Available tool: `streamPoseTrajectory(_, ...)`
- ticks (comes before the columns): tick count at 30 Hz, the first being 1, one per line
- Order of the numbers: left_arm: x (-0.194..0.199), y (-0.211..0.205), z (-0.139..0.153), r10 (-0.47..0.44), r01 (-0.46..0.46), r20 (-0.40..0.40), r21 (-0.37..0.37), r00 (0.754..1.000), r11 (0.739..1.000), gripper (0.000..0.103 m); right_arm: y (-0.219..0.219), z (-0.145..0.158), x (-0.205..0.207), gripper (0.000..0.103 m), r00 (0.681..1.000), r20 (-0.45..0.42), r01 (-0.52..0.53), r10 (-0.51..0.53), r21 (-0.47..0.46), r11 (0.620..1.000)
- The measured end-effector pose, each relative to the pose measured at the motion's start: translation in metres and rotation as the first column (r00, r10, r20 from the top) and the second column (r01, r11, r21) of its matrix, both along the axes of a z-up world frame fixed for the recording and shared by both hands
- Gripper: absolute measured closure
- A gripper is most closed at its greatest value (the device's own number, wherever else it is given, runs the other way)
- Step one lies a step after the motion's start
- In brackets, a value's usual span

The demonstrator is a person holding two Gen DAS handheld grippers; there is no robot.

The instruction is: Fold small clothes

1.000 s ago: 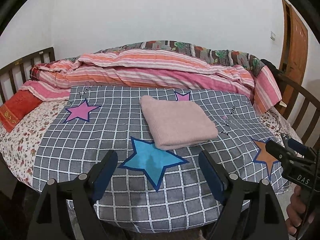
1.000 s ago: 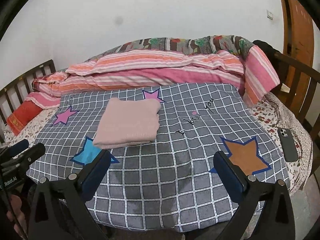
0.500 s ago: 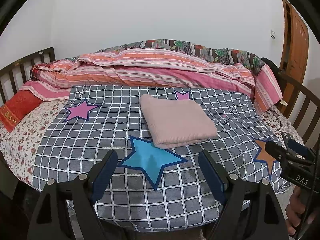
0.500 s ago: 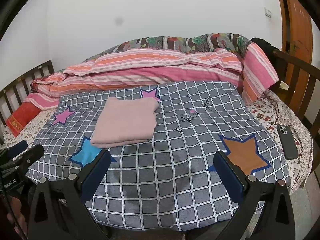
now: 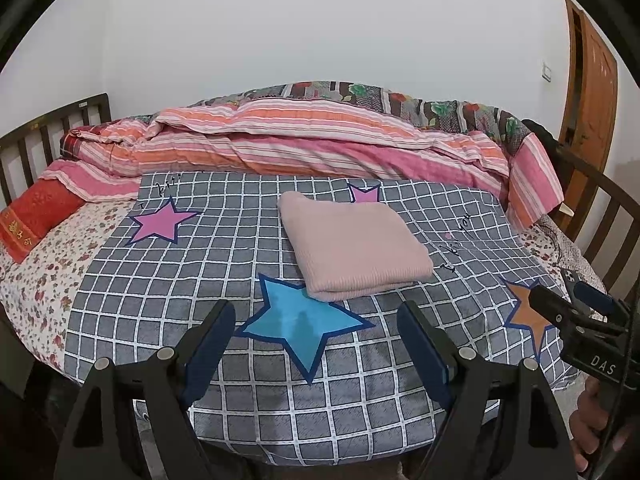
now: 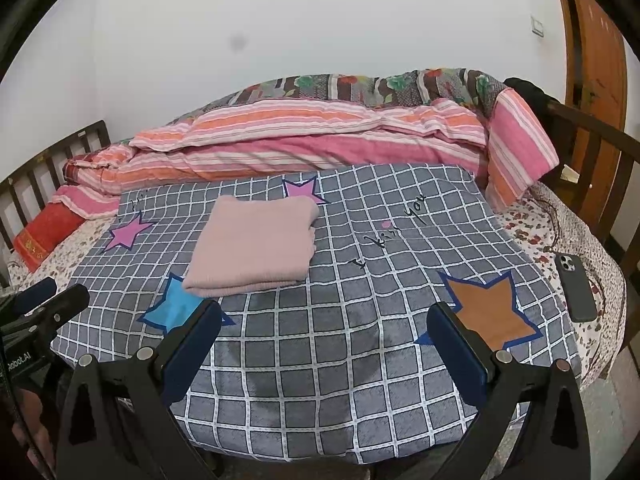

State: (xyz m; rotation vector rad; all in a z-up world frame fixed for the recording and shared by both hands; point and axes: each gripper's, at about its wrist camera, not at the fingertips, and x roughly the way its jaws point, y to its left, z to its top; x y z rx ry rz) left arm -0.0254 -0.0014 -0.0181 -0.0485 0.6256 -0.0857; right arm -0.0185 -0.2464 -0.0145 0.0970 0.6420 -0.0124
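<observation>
A pink knitted garment (image 5: 352,244) lies folded in a neat rectangle on the grey checked sheet with stars (image 5: 200,264); it also shows in the right wrist view (image 6: 256,244). My left gripper (image 5: 316,320) is open and empty, held back over the bed's near edge, short of the garment. My right gripper (image 6: 324,324) is open and empty, near the front edge to the right of the garment. The right gripper shows at the right edge of the left wrist view (image 5: 576,312).
A rolled striped pink and orange quilt (image 5: 304,148) lies along the back. A red pillow (image 5: 36,216) sits at the far left. A dark phone (image 6: 576,288) lies on the floral sheet at the right. Wooden bed rails (image 6: 600,148) flank both ends.
Both grippers have drawn back slightly from the bed and stay open. The folded garment has not moved.
</observation>
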Motion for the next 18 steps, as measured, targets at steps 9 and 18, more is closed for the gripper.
streamPoseTrajectory(9,-0.0015,-0.0004,0.0055,0.013,-0.012,0.006,-0.006,1.000,1.000,0.021,0.0034,0.0032,-0.0001,0.002,1.000,0.004,-0.005,0.005,0.003,1.000)
streamPoseTrajectory(18,-0.0017,0.0007,0.0057,0.013,-0.013,0.007,-0.008,1.000,1.000,0.021,0.0055,0.0052,-0.0022,0.002,1.000,0.010,-0.008,0.008,-0.001,1.000)
